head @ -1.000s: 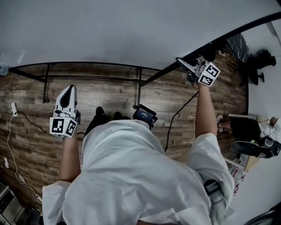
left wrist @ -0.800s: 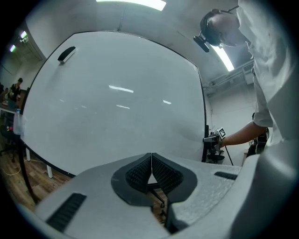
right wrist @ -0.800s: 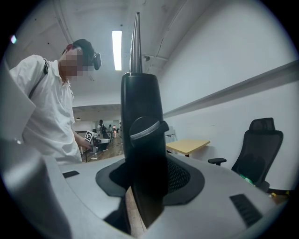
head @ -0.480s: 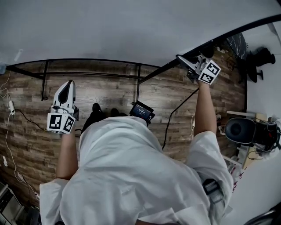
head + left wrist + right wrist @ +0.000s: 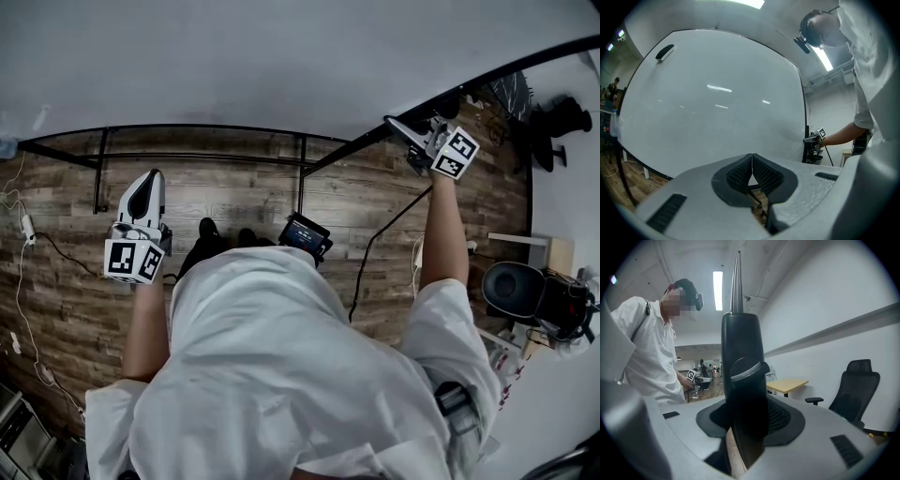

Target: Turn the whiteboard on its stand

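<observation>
We're in an open-plan office here: black swivel chair (image 5: 857, 389) by the wall, pale worktop (image 5: 787, 384) beside it, strip light (image 5: 717, 284) overhead, wood-plank floor (image 5: 234, 202), big whiteboard (image 5: 717, 103).

Walled off ahead by the whiteboard (image 5: 281, 66); open wooden floor (image 5: 234, 202) beneath.
Low passage crossed by black stand bars (image 5: 202, 157); to the right, a trailing cable (image 5: 375, 248) and, near it, an office chair (image 5: 516, 286).

left gripper (image 5: 146, 184) jaws together, empty; right gripper (image 5: 400, 130) clamped, arm outstretched.
</observation>
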Action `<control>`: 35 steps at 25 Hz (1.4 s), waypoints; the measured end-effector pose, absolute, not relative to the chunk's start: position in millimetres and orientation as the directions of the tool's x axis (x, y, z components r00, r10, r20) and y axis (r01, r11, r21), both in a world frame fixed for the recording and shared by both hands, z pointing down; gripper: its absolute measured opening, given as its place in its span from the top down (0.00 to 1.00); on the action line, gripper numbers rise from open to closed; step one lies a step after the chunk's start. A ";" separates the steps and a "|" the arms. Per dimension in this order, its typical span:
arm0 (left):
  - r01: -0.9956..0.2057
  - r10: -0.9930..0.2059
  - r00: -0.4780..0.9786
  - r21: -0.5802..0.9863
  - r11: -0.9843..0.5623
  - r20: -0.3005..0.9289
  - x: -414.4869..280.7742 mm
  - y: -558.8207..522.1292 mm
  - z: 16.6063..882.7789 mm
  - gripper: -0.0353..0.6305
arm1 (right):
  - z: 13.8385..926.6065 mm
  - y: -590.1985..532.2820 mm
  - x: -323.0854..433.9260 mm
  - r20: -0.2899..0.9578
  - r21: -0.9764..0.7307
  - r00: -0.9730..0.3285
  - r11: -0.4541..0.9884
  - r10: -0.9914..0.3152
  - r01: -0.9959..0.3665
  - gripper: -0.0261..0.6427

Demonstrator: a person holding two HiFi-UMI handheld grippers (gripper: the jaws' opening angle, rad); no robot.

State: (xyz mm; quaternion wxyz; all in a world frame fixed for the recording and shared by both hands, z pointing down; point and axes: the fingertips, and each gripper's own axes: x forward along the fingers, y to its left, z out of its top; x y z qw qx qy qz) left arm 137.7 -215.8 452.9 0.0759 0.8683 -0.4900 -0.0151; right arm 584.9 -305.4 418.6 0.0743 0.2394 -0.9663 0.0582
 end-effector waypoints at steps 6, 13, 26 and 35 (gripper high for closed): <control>-0.844 -0.847 0.529 0.143 -0.518 0.053 151.4 -208.8 454.2 0.94 | 418.9 -296.8 602.4 0.169 -0.078 -0.875 0.879 -0.453 -0.470 0.71; -0.844 -0.848 0.527 0.151 -0.514 0.060 146.7 -211.2 458.1 0.94 | 419.3 -299.3 606.9 0.179 -0.082 -0.872 0.877 -0.455 -0.474 0.71; -0.838 -0.837 0.542 0.131 -0.530 0.079 158.6 -204.6 458.1 0.94 | 419.6 -289.6 638.2 0.180 -0.087 -0.870 0.873 -0.460 -0.480 0.71; -0.829 -0.827 0.556 0.120 -0.546 0.080 169.4 -202.8 455.8 0.94 | 420.3 -280.6 668.5 0.179 -0.119 -0.865 0.862 -0.469 -0.492 0.70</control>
